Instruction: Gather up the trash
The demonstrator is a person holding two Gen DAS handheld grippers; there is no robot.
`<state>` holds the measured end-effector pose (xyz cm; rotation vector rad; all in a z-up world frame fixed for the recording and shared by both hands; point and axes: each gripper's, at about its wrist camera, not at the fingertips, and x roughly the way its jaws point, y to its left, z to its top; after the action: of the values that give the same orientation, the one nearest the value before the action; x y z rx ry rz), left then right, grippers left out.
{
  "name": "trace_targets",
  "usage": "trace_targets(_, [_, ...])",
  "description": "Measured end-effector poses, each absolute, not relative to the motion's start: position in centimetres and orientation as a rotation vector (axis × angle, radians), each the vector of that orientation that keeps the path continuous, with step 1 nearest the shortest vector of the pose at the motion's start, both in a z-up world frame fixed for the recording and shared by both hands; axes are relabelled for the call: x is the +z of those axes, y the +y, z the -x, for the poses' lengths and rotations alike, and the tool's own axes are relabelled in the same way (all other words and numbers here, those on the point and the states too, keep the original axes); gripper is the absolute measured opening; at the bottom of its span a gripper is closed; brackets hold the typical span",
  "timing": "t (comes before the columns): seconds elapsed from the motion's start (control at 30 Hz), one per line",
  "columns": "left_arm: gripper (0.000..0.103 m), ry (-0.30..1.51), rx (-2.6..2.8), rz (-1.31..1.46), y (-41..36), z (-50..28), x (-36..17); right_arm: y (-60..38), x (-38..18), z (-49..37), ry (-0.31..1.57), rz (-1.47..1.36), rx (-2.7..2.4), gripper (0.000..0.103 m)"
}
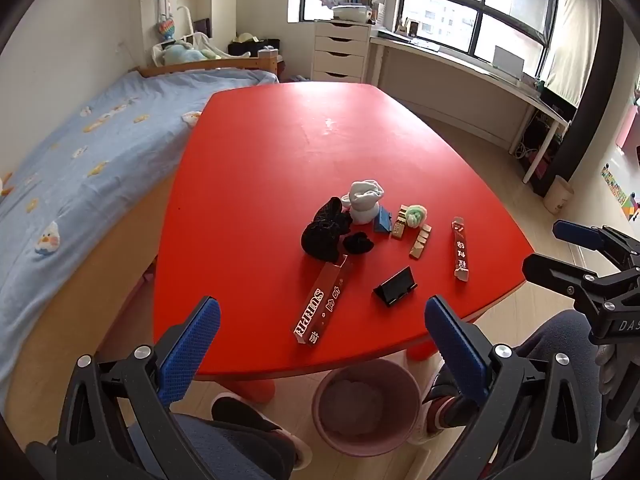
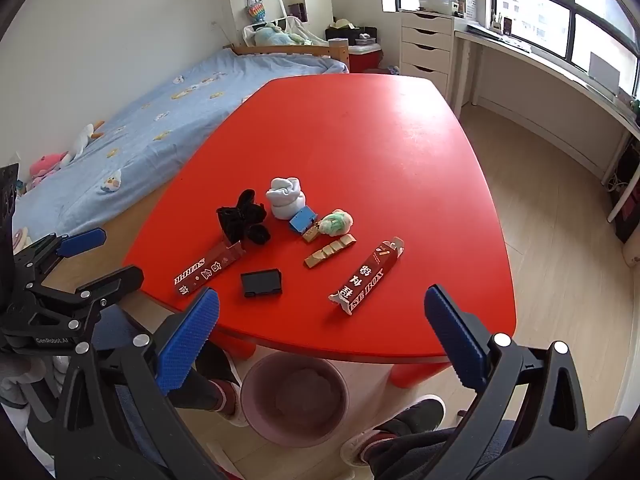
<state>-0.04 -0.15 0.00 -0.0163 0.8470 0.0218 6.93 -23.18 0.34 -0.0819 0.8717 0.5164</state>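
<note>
On the red table [image 1: 280, 152] [image 2: 380, 128] lie two long dark-red snack boxes: one near the front [image 1: 322, 307] [image 2: 210, 267], one to the right [image 1: 460, 250] [image 2: 368, 276]. Beside them are a black stand [image 1: 396, 286] [image 2: 262, 283], black cloth [image 1: 326, 230] [image 2: 242, 216], a white sock roll [image 1: 365, 200] [image 2: 285, 197], a blue block [image 1: 383, 221] [image 2: 302, 220], a green-white ball [image 1: 416, 215] [image 2: 337, 222] and tan pieces [image 1: 420, 242] [image 2: 330, 254]. A pink bin [image 1: 366, 408] [image 2: 294, 398] stands on the floor under the front edge. My left gripper [image 1: 322, 344] and right gripper [image 2: 322, 336] are open and empty, short of the table's front edge.
A bed with a blue cover [image 1: 80, 152] [image 2: 160, 120] runs along the table's left side. A white drawer unit [image 1: 340, 50] [image 2: 426, 48] and a long desk [image 1: 460, 68] stand under the windows. The person's feet [image 2: 384, 436] flank the bin.
</note>
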Motion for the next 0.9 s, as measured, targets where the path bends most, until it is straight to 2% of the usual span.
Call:
trace_targets(0.13, [0.098,0.849,0.017,0.015,-1.8,0.3,-0.4,-23.1,0.3,-6.8,0.862,0.13,0.46,0.1])
trace_targets(0.9, [0.098,0.852,0.002,0.037,0.1,0.0,0.3,-22.7,0.7,-6.9,0.869,0.156,0.438,0.1])
